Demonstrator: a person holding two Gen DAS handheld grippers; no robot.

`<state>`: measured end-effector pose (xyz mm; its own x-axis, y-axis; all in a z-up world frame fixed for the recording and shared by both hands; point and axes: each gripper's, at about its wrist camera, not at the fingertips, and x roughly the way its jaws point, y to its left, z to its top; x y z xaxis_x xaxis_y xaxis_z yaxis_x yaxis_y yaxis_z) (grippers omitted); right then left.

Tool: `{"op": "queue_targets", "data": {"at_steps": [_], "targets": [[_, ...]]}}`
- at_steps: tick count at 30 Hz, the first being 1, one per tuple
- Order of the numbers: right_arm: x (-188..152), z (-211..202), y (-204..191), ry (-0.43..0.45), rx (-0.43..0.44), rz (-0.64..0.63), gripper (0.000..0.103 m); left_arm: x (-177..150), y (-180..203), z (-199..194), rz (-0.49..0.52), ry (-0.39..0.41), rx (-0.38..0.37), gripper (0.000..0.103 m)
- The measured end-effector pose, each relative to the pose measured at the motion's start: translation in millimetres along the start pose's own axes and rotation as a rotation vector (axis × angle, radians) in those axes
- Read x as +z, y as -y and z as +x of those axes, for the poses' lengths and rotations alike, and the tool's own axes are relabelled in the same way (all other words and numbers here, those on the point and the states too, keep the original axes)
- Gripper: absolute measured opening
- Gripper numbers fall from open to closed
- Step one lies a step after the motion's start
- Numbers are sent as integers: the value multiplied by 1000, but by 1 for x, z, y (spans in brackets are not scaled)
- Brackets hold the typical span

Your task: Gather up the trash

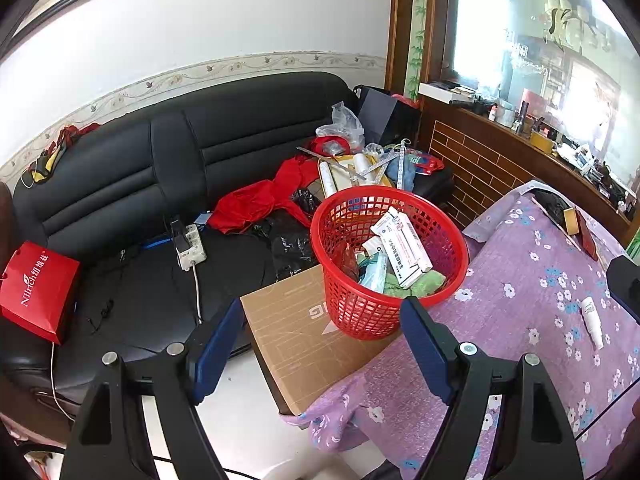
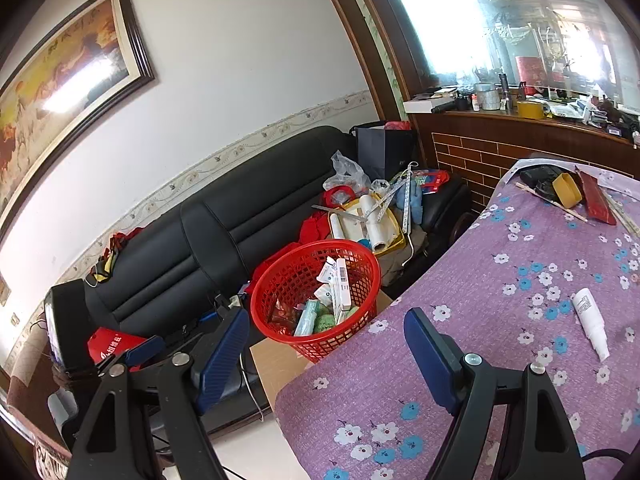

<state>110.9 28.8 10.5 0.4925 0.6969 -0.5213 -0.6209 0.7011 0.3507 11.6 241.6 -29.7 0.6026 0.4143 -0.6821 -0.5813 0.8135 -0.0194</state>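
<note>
Both of your grippers, left (image 1: 322,318) and right (image 2: 326,330), hang spread wide with nothing between the blue pads, each just short of the near corner of the purple floral tablecloth (image 2: 500,300). Your red mesh basket (image 1: 404,216), stuffed with cartons and wrappers, stands at twelve o'clock on a cardboard box (image 1: 292,328) that juts past the table's left edge toward the black sofa (image 1: 160,168). At three o'clock a white tube (image 2: 590,322) lies alone on bare cloth, well apart from the basket, with free floor at six.
</note>
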Motion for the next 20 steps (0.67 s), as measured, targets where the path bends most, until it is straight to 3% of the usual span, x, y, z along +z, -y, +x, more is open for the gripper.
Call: {"op": "queue_targets", "data": {"at_steps": [11, 16, 20], "targets": [[-2, 4, -2, -15, -11, -2, 83, 1, -2, 1, 10, 7, 23, 81], [-3, 5, -3, -22, -6, -1, 83, -1, -4, -8, 10, 63, 72, 81], [-9, -3, 3, -21, -2, 10, 83, -2, 4, -15, 34, 88, 60, 81]]}}
